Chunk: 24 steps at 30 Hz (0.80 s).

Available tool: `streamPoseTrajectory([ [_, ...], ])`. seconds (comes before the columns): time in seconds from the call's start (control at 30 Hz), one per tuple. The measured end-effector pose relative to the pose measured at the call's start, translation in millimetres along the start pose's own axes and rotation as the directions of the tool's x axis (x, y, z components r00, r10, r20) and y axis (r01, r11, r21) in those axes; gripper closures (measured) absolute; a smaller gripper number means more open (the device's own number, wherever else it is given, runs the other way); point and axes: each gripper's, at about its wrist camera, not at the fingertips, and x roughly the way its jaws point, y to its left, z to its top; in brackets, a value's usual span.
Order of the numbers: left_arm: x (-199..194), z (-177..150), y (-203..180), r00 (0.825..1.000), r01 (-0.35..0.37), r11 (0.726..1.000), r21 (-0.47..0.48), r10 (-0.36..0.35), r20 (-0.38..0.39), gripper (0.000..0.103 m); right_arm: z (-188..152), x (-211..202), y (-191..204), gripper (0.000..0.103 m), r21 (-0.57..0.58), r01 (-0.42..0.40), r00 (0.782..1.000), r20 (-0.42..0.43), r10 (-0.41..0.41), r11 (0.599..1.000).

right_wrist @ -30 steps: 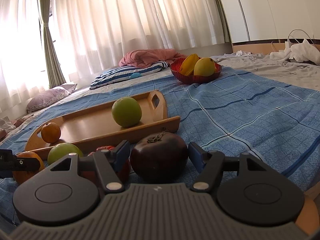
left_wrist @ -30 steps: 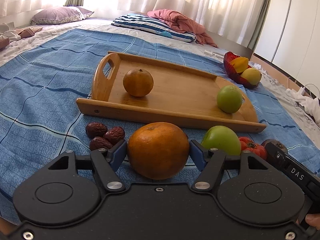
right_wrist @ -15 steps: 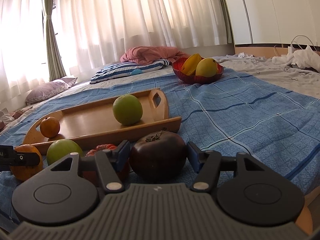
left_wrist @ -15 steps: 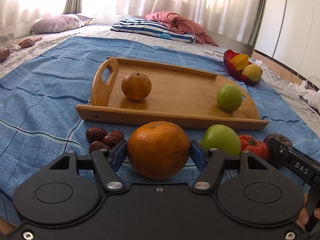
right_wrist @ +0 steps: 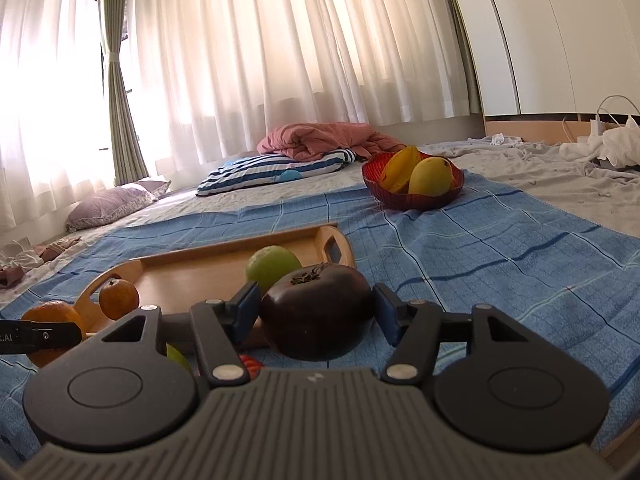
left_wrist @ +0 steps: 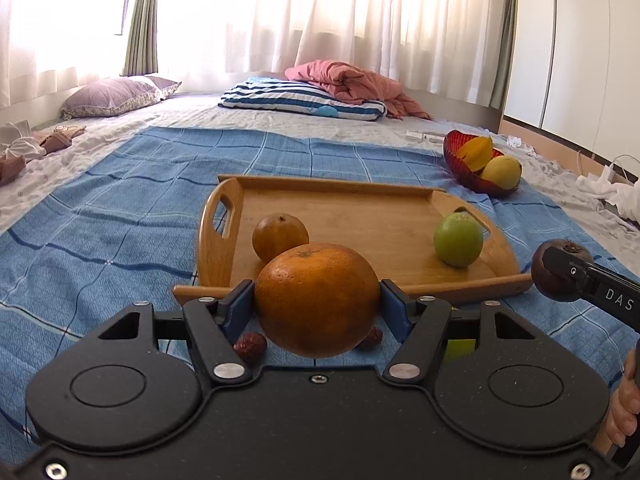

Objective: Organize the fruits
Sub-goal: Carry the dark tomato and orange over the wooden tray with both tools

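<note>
My left gripper (left_wrist: 317, 300) is shut on a large orange (left_wrist: 317, 300) and holds it above the blue blanket, just in front of the wooden tray (left_wrist: 360, 216). The tray holds a small orange (left_wrist: 280, 236) and a green fruit (left_wrist: 458, 239). My right gripper (right_wrist: 316, 312) is shut on a dark purple tomato (right_wrist: 316, 312), lifted off the blanket to the right of the tray (right_wrist: 192, 268). That tomato also shows in the left wrist view (left_wrist: 554, 276). Red dates (left_wrist: 250, 347) lie on the blanket under the large orange.
A red bowl (left_wrist: 460, 160) with yellow fruit stands beyond the tray at the right. A green fruit (right_wrist: 176, 356) and a red tomato (right_wrist: 250, 362) lie on the blanket below my right gripper. Pillows and a pink quilt (left_wrist: 348, 82) lie at the far end.
Both grippers have risen from the blanket with their fruit. The large orange and the dark tomato are now lifted, and the tray sits lower in both views.
</note>
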Motion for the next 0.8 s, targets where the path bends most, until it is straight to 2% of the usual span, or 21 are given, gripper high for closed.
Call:
streamPoseTrajectory([
  [0.13,2.5,24.6,7.7,0.999,-0.001,1.0,-0.006,0.001,0.032,0.039,21.4,12.4,2.0,0.04,0.034,-0.055,0.998,-0.001,0.055,0.998],
  [0.37,19.4,67.6,16.9,0.996,-0.023,1.0,0.005,0.022,0.085,0.039,66.2,56.2,-5.2,0.04,0.173,-0.121,0.989,-0.063,0.134,0.977],
  [0.5,44.4,89.5,24.7,0.999,-0.001,1.0,-0.024,0.002,0.049,0.039,85.8,84.9,-3.0,0.04,0.173,-0.127,0.985,-0.095,0.145,0.977],
  [0.6,70.6,101.1,28.7,1.0,-0.007,1.0,-0.021,0.007,0.006,0.039,96.5,113.8,2.6,0.04,0.152,-0.122,0.978,-0.151,0.145,0.981],
  [0.8,120.8,112.4,32.6,0.998,-0.027,1.0,-0.002,0.027,-0.059,0.039,96.8,166.8,15.7,0.04,0.104,-0.098,0.956,-0.265,0.123,0.99],
])
